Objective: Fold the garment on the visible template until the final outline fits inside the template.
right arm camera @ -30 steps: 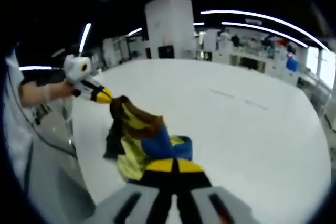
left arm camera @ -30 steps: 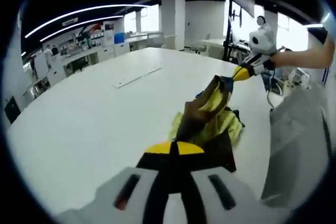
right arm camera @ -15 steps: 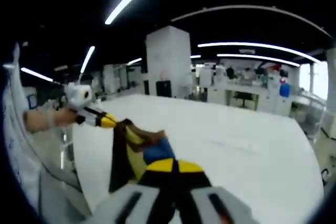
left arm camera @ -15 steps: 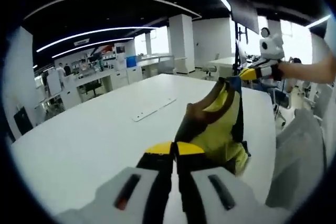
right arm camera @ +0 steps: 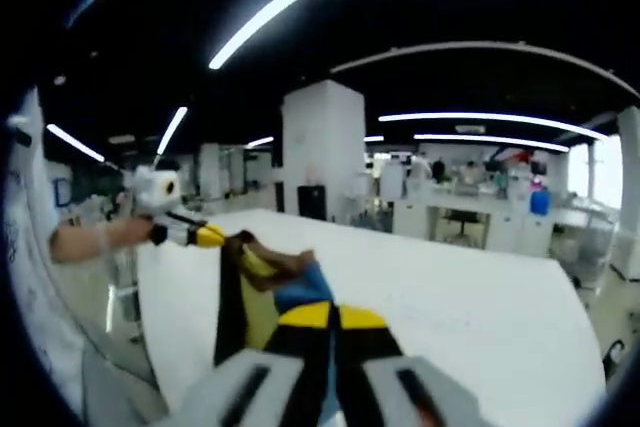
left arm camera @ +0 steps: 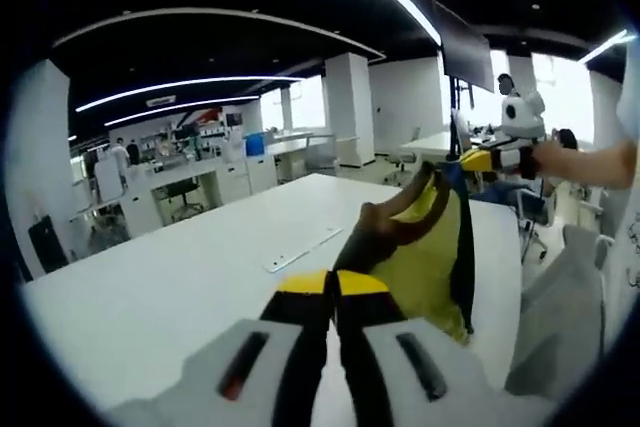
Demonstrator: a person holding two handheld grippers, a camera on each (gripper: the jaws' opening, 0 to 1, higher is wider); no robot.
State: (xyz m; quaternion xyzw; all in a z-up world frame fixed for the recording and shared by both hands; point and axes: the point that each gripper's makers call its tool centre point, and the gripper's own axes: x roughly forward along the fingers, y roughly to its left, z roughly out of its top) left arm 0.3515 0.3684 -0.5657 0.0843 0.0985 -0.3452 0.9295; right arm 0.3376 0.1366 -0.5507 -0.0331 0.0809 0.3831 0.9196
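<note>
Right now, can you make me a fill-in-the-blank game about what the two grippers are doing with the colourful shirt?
1. The garment is held up above the white ____.
2. It hangs stretched between ____ grippers, the left gripper and the right gripper.
3. The tips of both grippers' fingers are coloured ____.
4. The biggest patch of the garment in the left gripper view is ____.

Missing words: table; two; yellow; yellow
</note>
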